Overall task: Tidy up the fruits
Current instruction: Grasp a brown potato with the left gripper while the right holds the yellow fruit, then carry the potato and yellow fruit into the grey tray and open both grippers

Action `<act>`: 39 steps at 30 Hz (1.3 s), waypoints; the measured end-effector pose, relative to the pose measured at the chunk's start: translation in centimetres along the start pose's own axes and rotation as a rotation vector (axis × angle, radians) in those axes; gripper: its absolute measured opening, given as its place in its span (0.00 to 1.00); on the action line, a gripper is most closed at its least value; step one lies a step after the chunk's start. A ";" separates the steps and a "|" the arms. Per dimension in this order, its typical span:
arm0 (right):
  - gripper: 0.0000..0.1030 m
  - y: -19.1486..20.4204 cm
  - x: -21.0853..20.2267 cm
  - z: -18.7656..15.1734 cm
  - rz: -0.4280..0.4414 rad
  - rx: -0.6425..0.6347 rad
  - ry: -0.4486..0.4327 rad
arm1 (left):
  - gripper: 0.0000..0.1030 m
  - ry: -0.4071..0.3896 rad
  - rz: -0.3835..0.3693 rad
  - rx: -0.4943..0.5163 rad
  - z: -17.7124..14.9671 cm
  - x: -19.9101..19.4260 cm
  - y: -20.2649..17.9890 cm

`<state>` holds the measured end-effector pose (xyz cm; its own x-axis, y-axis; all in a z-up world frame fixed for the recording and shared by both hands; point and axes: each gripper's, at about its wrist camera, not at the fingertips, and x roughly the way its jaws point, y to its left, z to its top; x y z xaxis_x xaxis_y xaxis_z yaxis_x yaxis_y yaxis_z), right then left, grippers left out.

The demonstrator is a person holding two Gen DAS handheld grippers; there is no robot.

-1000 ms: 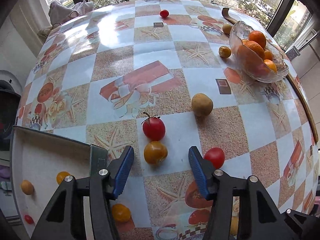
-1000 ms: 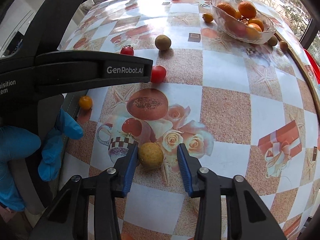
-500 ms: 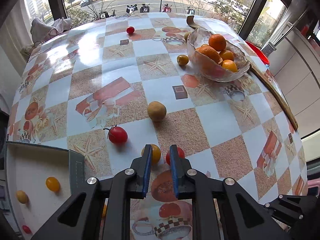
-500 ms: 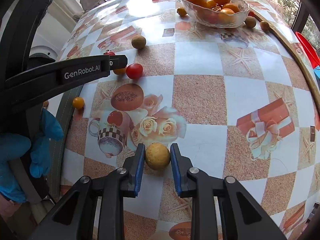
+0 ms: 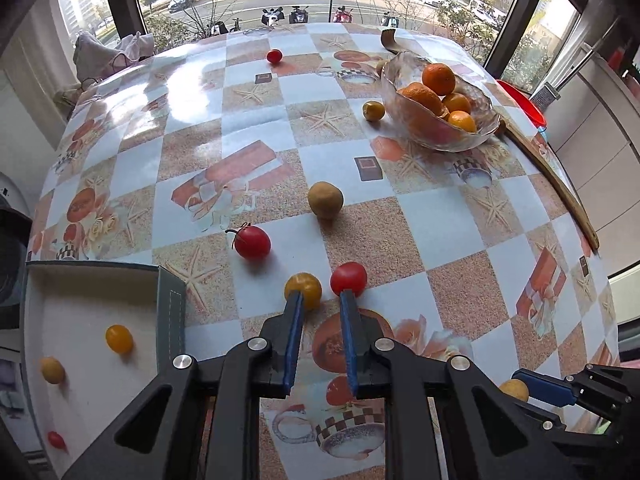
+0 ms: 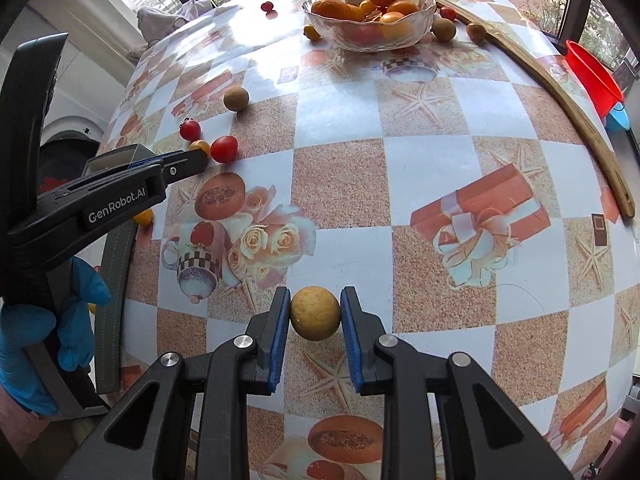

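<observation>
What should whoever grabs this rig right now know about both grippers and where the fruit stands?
Right gripper: shut on the yellow round fruit, just over the table.
Left gripper: holds nothing, fingers narrowly apart, tips at the yellow tomato and red tomato.
Done: three small fruits lie in the tray; oranges fill the glass bowl.
Left: stemmed tomato, brown fruit, far red tomato and the fruit around the bowl are still loose.
</observation>
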<state>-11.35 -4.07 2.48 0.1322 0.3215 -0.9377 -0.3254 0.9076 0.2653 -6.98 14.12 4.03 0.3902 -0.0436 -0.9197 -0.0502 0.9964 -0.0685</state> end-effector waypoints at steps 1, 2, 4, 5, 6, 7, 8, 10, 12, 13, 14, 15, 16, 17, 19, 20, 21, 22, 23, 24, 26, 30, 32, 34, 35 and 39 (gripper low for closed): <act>0.27 0.0 0.0 0.0 0.001 0.003 -0.001 | 0.20 0.001 0.000 -0.001 0.4 0.1 0.2; 0.27 0.0 0.1 0.1 0.003 0.007 -0.001 | 0.20 0.004 -0.001 0.000 0.9 0.2 0.3; 0.27 -0.1 0.1 0.1 0.007 0.013 0.002 | 0.20 -0.001 -0.001 -0.001 2.0 0.6 0.4; 0.27 -0.1 0.1 0.2 0.008 0.014 0.003 | 0.20 -0.003 -0.005 -0.002 2.6 1.0 0.3; 0.27 -0.4 -0.1 0.1 0.010 0.012 0.002 | 0.39 -0.006 -0.004 -0.001 3.1 1.4 0.1; 0.27 -0.5 -0.2 0.1 0.011 0.013 0.002 | 0.55 -0.015 0.005 0.002 3.6 1.8 -0.1; 0.27 -0.6 -0.2 0.2 0.012 0.015 0.002 | 0.76 -0.039 0.018 0.007 3.9 2.0 -0.3; 0.27 -0.8 -0.3 0.5 0.015 0.022 0.001 | 0.76 -0.061 0.039 0.034 4.7 2.5 -0.8; 0.27 -1.1 -0.3 0.7 0.017 0.033 0.000 | 0.76 -0.048 0.053 0.042 5.3 3.4 -1.1; 0.27 -1.3 -0.3 0.8 0.020 0.039 0.000 | 0.76 -0.038 0.059 0.045 5.5 3.9 -1.1; 0.27 -1.4 -0.3 0.9 0.021 0.043 0.000 | 0.76 -0.028 0.064 0.049 5.8 4.4 -1.1; 0.27 -1.4 -0.3 1.0 0.021 0.046 0.000 | 0.76 -0.020 0.063 0.054 5.9 4.8 -1.1; 0.27 -1.5 -0.3 1.1 0.022 0.049 -0.001 | 0.76 -0.014 0.069 0.059 6.0 5.2 -1.1; 0.27 -1.6 -0.3 1.2 0.023 0.052 -0.001 | 0.69 -0.006 0.076 0.066 6.1 5.5 -1.1; 0.27 -1.7 -0.4 1.4 0.024 0.057 -0.003 | 0.52 0.024 0.077 0.073 6.2 6.1 -1.1; 0.27 -1.8 -0.4 1.4 0.024 0.060 -0.005 | 0.46 0.014 0.062 0.065 6.2 6.0 -1.1; 0.27 -1.9 -0.5 1.5 0.023 0.061 -0.006 | 0.35 0.018 0.060 0.067 6.2 6.0 -1.2; 0.27 -1.9 -0.5 1.6 0.022 0.064 -0.009 | 0.31 0.018 0.046 0.072 6.2 6.0 -1.4; 0.27 -2.0 -0.6 1.6 0.020 0.068 -0.010 | 0.26 0.020 0.048 0.083 6.1 5.9 -1.7; 0.27 -2.2 -0.7 1.6 0.019 0.071 -0.011 | 0.26 0.020 0.047 0.096 5.9 5.9 -2.0; 0.27 -2.4 -0.8 1.5 0.017 0.077 -0.012 | 0.26 0.024 0.016 0.103 5.3 5.6 -2.6; 0.27 -2.5 -1.0 1.6 0.009 0.077 -0.015 | 0.26 0.018 -0.041 0.088 3.8 4.1 -3.2; 0.27 -2.4 -1.1 1.6 0.006 0.075 -0.016 | 0.26 0.013 -0.060 0.074 3.0 3.0 -3.4; 0.27 -2.1 -1.1 1.6 0.007 0.073 -0.013 | 0.26 0.004 -0.075 0.059 2.2 1.7 -3.4; 0.27 -2.0 -1.2 1.7 0.008 0.071 -0.012 | 0.26 -0.002 -0.079 0.052 1.8 1.0 -3.3; 0.27 -0.8 -1.2 2.0 0.013 0.047 -0.008 | 0.26 -0.017 -0.086 0.009 0.2 -1.5 -2.2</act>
<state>-9.36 -4.67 3.86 0.1360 0.3349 -0.9324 -0.2824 0.9152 0.2876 -7.24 12.03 5.60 0.4084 -0.1279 -0.9038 -0.0078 0.9896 -0.1436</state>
